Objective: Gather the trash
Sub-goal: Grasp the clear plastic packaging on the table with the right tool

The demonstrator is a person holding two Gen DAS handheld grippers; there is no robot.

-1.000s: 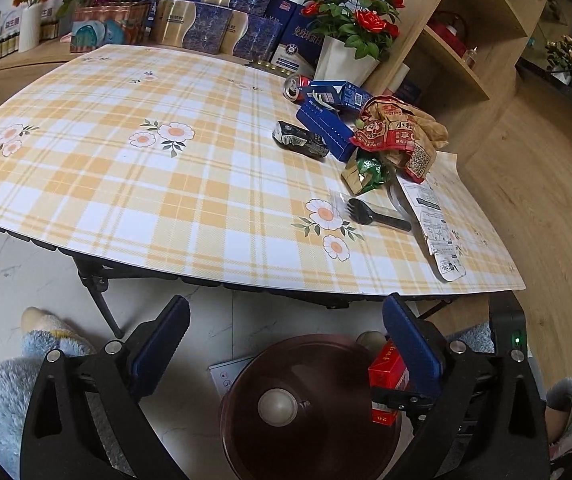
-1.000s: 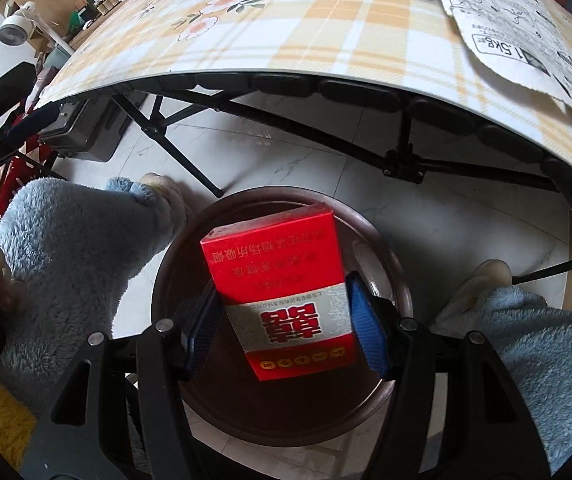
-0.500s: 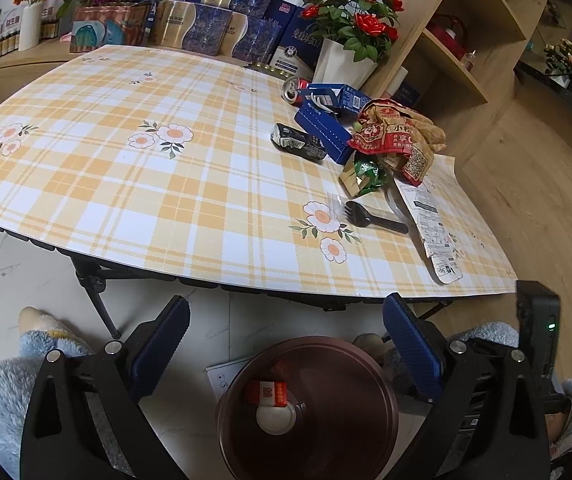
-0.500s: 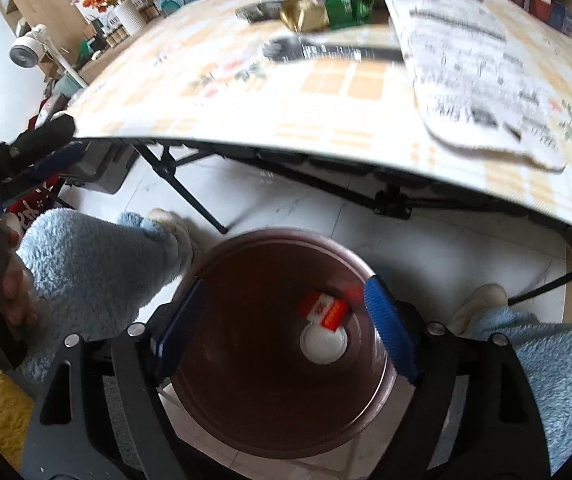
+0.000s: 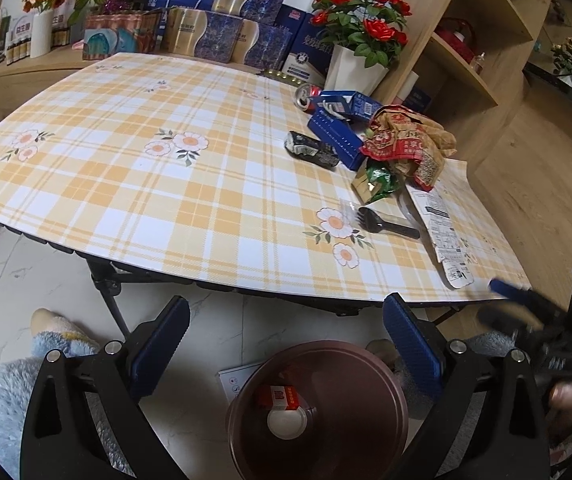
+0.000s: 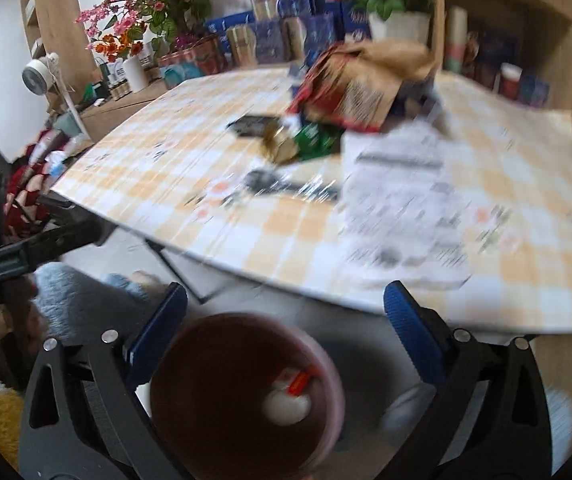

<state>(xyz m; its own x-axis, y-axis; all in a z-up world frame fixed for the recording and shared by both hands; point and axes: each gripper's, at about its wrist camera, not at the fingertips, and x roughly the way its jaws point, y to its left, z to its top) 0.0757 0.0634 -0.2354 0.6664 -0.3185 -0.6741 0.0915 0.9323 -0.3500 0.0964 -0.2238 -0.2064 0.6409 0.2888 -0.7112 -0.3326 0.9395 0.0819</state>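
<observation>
A folding table with a yellow plaid, flower-printed cover filled most of the left wrist view, its left half bare. On its right half lay a heap of trash: a red drink can on its side at the back, an opened blue carton just beside it, a long dark blue box, a black snack wrapper to the left of that box, a crumpled red and brown paper bag, a green and gold foil wrapper under the bag's near edge, a black plastic fork nearer the table's front edge, and a long printed paper slip at the right corner.

On the pale marble floor below the table's front edge stood a dark brown round bin. Inside it, at the bottom, lay a small red box next to a white disc.

The left gripper hovered over the bin with its blue-padded jaws spread wide and nothing between them. Fluffy blue slippers showed on the floor to either side.

The right gripper, seen in its own blurred view, had just been opening its jaws; they stood fully apart and empty above the bin, with the red box lying inside.
</observation>
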